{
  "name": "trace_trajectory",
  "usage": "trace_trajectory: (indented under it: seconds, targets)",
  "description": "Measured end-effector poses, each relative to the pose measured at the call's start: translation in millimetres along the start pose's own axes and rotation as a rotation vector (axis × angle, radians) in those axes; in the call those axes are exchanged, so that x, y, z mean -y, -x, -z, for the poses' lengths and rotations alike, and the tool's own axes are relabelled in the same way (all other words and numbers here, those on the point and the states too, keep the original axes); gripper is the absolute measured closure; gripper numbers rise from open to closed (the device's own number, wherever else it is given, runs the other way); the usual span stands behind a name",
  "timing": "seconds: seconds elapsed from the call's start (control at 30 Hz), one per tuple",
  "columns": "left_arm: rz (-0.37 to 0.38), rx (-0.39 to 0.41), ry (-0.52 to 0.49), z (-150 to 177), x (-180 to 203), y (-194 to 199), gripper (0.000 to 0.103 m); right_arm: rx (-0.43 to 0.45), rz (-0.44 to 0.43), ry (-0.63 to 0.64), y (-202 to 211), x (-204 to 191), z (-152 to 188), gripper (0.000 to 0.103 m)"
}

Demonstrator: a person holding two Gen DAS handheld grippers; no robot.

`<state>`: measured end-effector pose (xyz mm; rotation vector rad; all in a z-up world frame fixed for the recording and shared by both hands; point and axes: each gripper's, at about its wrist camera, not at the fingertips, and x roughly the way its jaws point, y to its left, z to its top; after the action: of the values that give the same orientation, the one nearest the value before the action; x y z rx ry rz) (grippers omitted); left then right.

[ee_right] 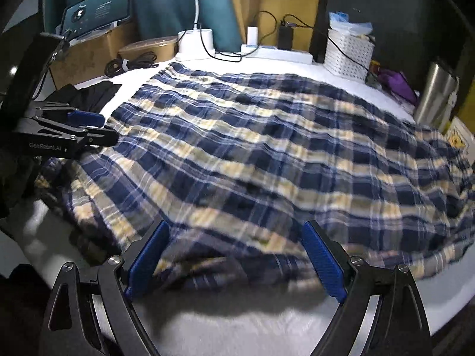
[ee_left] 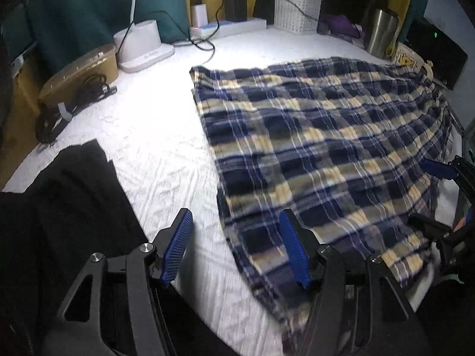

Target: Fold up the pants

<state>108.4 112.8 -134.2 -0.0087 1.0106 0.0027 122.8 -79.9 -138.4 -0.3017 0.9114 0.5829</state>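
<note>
Both tongs, left tongs (ee_left: 236,234) and right tongs (ee_right: 236,246), spread wide over plaid pants (ee_right: 267,148).

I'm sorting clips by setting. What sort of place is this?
Likely a home desk or bedroom corner: a cloth-covered table with plaid pants, backed by a power strip with chargers, a white storage basket and a steel tumbler.

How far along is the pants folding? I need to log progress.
Early stage. Done: the plaid pants lie spread fairly flat on the white cloth, apparently doubled over, though blur hides the layers. In hand: nothing; the left gripper and right gripper are both open at the near edge, holding no fabric. Left: grasping that edge and making the remaining folds. A black garment sits aside.
</note>
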Motion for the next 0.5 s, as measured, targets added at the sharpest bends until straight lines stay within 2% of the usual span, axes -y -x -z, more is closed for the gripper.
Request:
trace_trajectory:
  seconds: [0.1,0.23,0.43,0.5]
  targets:
    - [-0.004,0.017,-0.009,-10.2,-0.4,10.5,0.042,0.0,-0.006,-0.032,8.6,13.2,-1.4,0.011]
    - [0.007,0.085,-0.053,-43.7,5.0,19.3,0.042,0.051,0.049,-0.088,22.1,42.6,-10.7,0.011]
    - [0.064,0.12,-0.159,-106.4,37.7,-5.6,0.042,0.115,0.165,-0.184,13.4,104.6,-40.2,0.012]
    - [0.116,0.114,-0.153,-125.8,46.1,-20.6,0.042,0.128,0.165,-0.209,3.4,124.5,-61.8,0.028]
